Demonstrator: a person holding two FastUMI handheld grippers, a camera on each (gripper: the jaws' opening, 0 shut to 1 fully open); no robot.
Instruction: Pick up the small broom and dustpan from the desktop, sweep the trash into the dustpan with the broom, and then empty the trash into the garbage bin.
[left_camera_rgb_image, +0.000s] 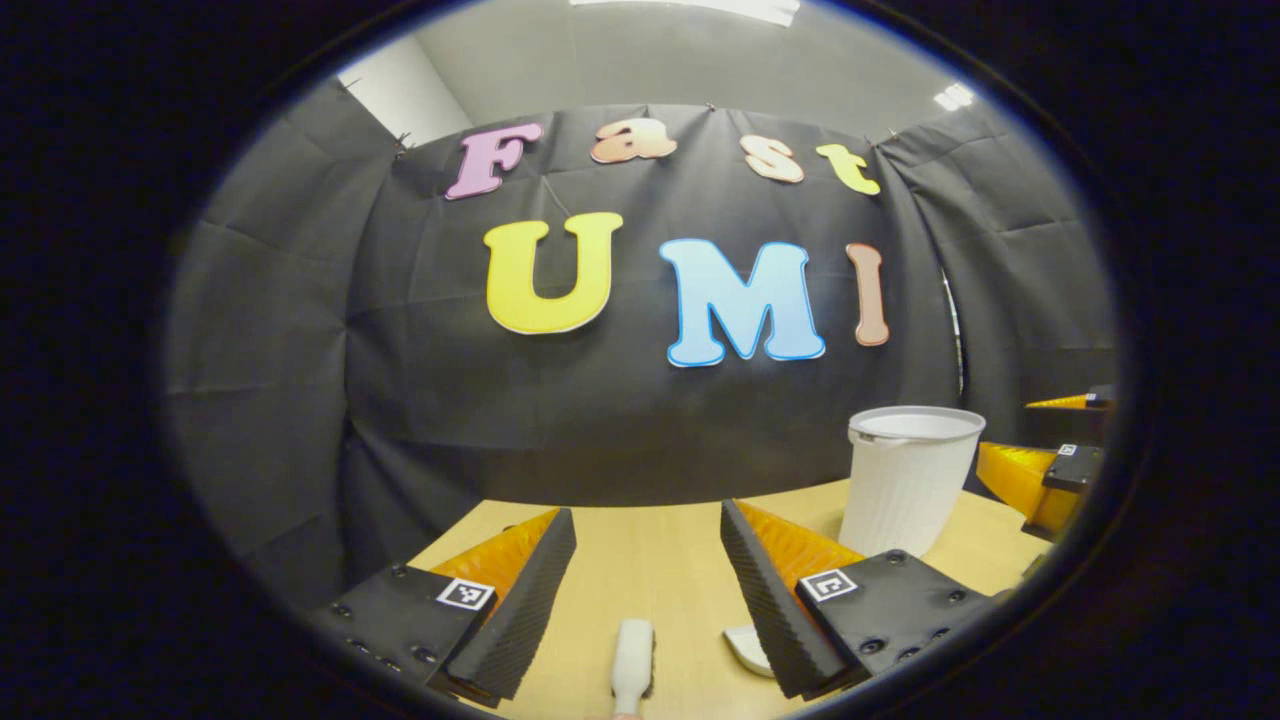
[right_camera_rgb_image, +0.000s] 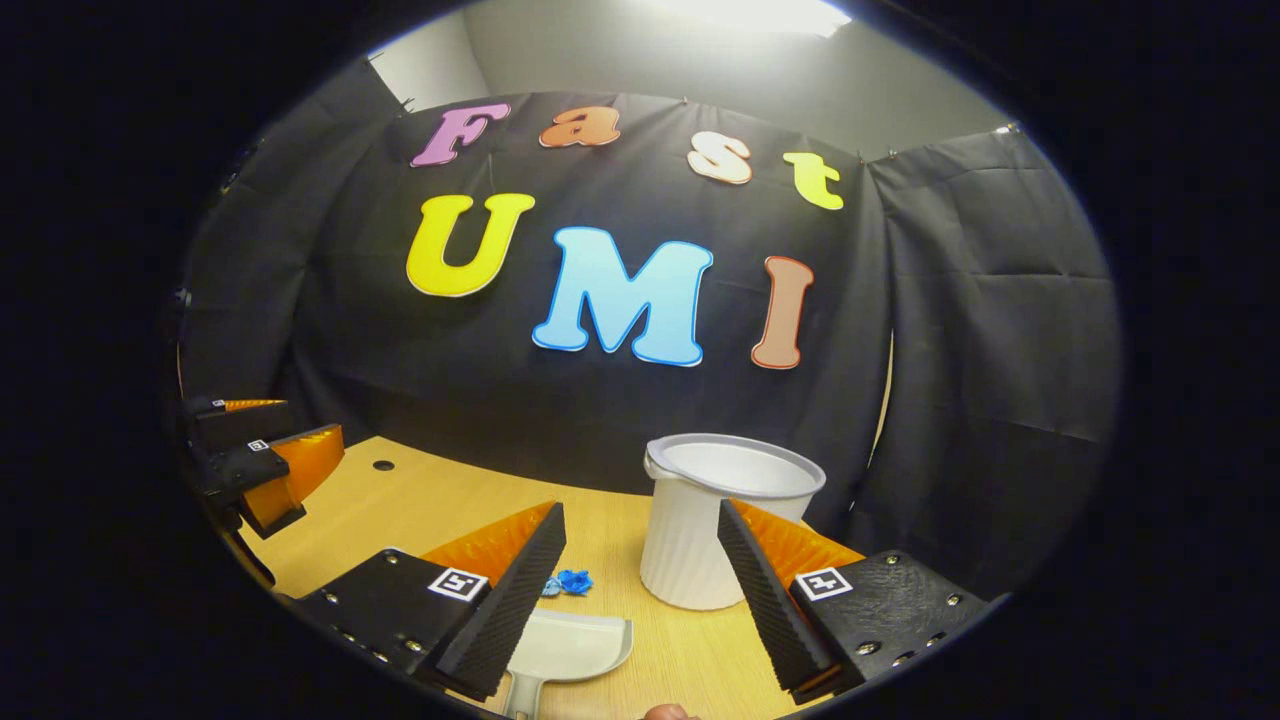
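Observation:
In the left gripper view my left gripper (left_camera_rgb_image: 648, 530) stands open above the wooden desktop (left_camera_rgb_image: 650, 570). The small white broom (left_camera_rgb_image: 632, 667) lies on the desk below and between its fingers, untouched. A white edge of the dustpan (left_camera_rgb_image: 748, 648) peeks out beside the right finger. In the right gripper view my right gripper (right_camera_rgb_image: 642, 525) is open over the white dustpan (right_camera_rgb_image: 570, 645), which lies flat on the desk. Blue crumpled trash (right_camera_rgb_image: 568, 582) lies just beyond the dustpan. The white ribbed garbage bin (right_camera_rgb_image: 710, 525) stands upright behind the right finger, and the same garbage bin (left_camera_rgb_image: 905, 478) shows to the right in the left gripper view.
The black cloth wall closes the desk's back and sides. A small dark hole (right_camera_rgb_image: 383, 465) sits in the desktop at far left. The other gripper (right_camera_rgb_image: 265, 470) shows at the left edge of the right gripper view, and the other gripper (left_camera_rgb_image: 1045, 470) at the right edge of the left one.

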